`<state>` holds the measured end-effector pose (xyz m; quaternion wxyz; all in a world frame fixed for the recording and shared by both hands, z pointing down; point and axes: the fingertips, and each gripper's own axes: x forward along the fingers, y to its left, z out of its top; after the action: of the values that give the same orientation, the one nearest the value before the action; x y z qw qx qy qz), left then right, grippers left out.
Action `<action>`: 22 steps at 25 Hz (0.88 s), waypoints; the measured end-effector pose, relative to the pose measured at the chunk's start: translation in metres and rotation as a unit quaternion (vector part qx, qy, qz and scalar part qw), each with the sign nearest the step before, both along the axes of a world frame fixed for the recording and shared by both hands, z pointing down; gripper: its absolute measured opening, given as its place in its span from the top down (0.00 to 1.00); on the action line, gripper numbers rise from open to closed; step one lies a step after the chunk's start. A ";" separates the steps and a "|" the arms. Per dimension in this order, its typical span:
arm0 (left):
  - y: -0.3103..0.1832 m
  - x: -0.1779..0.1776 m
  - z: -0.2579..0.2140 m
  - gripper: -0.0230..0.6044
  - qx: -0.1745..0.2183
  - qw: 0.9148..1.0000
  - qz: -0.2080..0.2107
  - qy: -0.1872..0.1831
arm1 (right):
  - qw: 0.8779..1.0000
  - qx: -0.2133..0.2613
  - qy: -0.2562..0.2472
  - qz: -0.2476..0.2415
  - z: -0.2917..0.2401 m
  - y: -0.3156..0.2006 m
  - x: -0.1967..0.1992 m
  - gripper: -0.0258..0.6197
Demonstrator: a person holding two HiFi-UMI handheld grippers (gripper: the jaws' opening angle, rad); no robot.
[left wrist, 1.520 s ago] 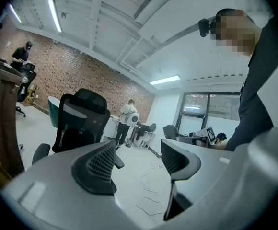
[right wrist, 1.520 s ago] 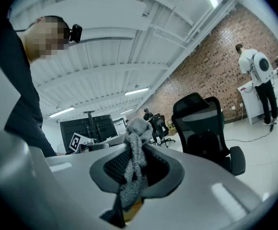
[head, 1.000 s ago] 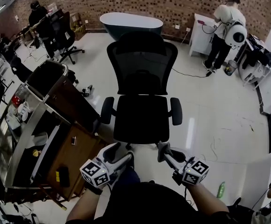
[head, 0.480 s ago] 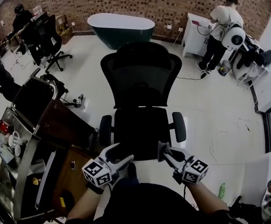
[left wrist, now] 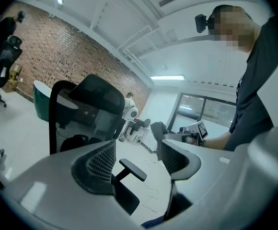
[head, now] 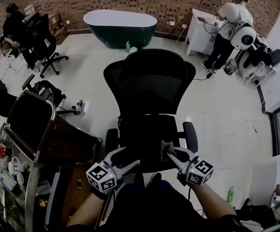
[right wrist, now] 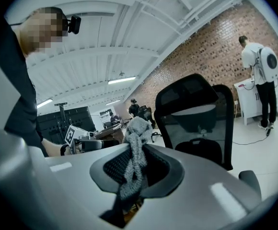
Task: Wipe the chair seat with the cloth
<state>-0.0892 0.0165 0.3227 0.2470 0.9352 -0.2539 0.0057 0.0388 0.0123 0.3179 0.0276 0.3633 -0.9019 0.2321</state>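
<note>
While low, R claw (head: 168, 151) w/ cloth (right wrist: 135, 145)

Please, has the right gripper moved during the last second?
Yes. The right gripper advanced from short of the black office chair seat to above its front edge.

two grippers are showing, left gripper (head: 126, 157) and right gripper (head: 171, 150); one grey cloth (right wrist: 135, 147); one green bathtub (head: 119, 27); at least two office chairs are standing, near chair (head: 148, 91) and far chair (head: 42, 35)
</note>
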 end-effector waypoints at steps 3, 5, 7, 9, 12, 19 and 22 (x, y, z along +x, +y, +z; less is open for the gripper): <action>-0.011 -0.001 0.011 0.45 -0.008 1.000 -0.003 -0.003 | 1.000 -0.013 -0.007 -0.001 0.014 -0.017 -0.006 0.88; -0.021 -0.002 0.020 0.45 -0.016 1.000 -0.015 -0.007 | 1.000 -0.026 -0.010 -0.009 0.025 -0.030 -0.009 0.88; -0.031 -0.002 0.032 0.45 -0.028 0.999 -0.028 -0.012 | 0.999 -0.037 -0.008 -0.021 0.039 -0.044 -0.013 0.88; -0.042 -0.004 0.046 0.45 -0.039 0.998 -0.036 -0.020 | 0.999 -0.040 0.003 -0.035 0.059 -0.060 -0.018 0.87; -0.063 -0.005 0.076 0.45 -0.060 0.997 -0.048 -0.034 | 0.996 -0.056 0.025 -0.067 0.099 -0.090 -0.032 0.87; -0.104 -0.027 0.159 0.45 -0.100 0.989 -0.099 -0.055 | 0.973 -0.148 0.103 -0.148 0.249 -0.155 -0.087 0.87; -0.117 -0.032 0.196 0.45 -0.112 0.986 -0.106 -0.057 | 0.962 -0.161 0.142 -0.171 0.314 -0.183 -0.115 0.87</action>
<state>-0.1213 -0.1003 0.5190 0.3348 0.8673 -0.3632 0.0611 -0.0758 -0.1707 0.6319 0.2528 0.2241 -0.8881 0.3117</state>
